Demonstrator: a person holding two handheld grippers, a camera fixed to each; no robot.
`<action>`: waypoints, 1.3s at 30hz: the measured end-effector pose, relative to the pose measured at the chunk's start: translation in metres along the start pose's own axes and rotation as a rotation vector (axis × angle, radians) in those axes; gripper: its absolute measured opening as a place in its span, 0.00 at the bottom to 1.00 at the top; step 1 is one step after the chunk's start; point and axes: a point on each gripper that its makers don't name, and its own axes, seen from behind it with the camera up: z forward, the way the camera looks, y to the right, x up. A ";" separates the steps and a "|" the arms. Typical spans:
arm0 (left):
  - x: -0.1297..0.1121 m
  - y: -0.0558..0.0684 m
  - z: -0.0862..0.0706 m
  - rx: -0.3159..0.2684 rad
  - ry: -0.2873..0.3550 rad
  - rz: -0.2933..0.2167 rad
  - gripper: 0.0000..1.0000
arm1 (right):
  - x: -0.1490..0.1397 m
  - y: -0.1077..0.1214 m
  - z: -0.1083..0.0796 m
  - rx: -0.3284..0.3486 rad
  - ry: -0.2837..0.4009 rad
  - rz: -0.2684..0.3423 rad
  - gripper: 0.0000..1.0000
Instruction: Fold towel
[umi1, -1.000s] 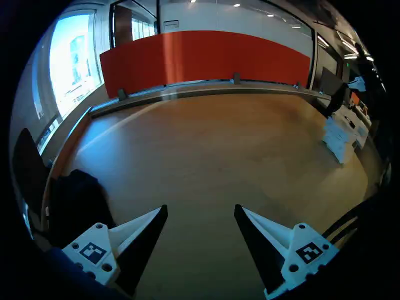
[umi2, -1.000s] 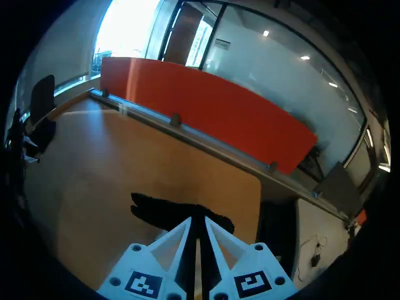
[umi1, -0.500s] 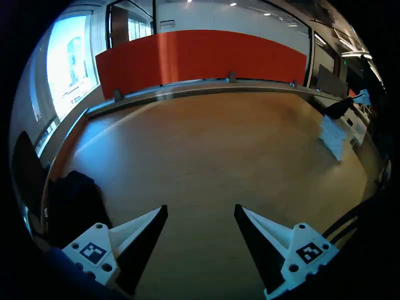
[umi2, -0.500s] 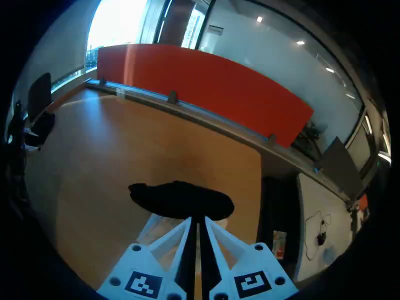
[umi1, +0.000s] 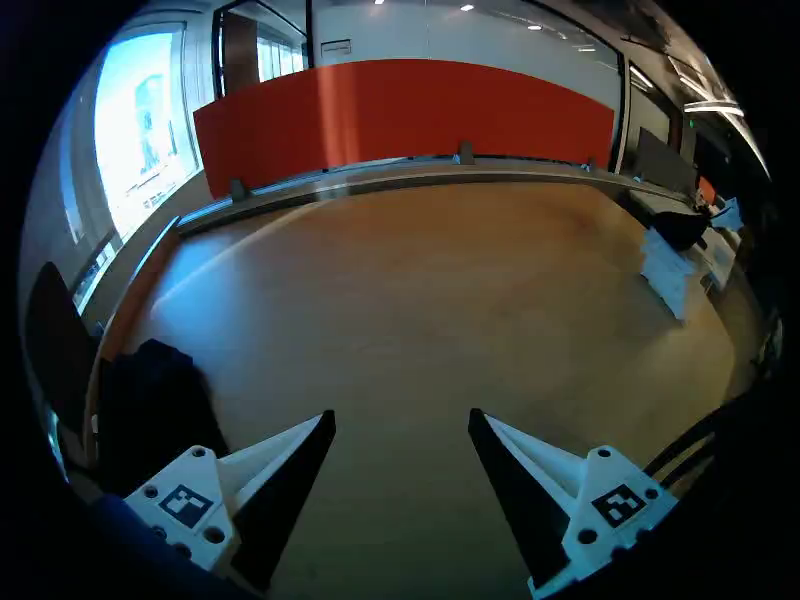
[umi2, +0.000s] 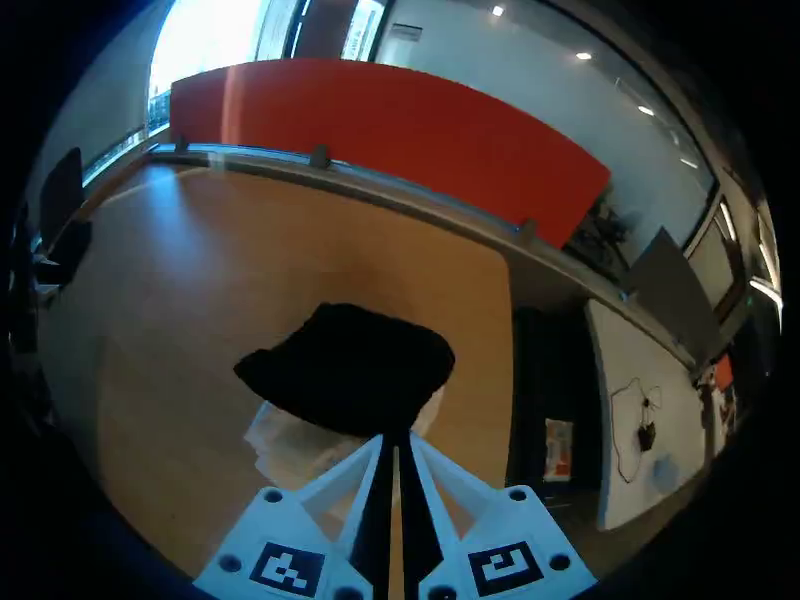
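A dark towel (umi2: 350, 365) hangs bunched from my right gripper (umi2: 397, 442), whose fingers are shut on its near edge. Just beneath it lies a white folded pile (umi2: 285, 445) on the wooden table (umi2: 200, 290). In the left gripper view the same dark towel (umi1: 682, 228) sits over the white pile (umi1: 665, 278) at the table's far right. My left gripper (umi1: 400, 418) hovers open over bare wood, well away from the towel, with nothing between its fingers.
An orange partition (umi1: 400, 105) with a metal rail runs along the table's far edge. A dark chair (umi1: 150, 405) stands at the left edge. The table's right edge (umi2: 512, 380) drops to dark floor, with a white desk (umi2: 640, 420) beyond.
The right gripper has carried the dark towel over the white pile, which has come into view under it. The towel now looks larger and more spread. The left gripper has barely moved.
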 end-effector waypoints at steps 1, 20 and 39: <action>0.000 0.000 0.000 0.001 0.000 0.000 0.99 | -0.004 0.001 0.001 -0.002 -0.008 0.006 0.05; -0.001 -0.005 -0.004 0.011 -0.005 0.008 0.99 | -0.060 0.008 0.026 -0.022 -0.107 0.105 0.05; -0.003 -0.005 -0.006 0.016 -0.010 0.016 0.99 | -0.085 0.015 0.047 -0.073 -0.144 0.218 0.07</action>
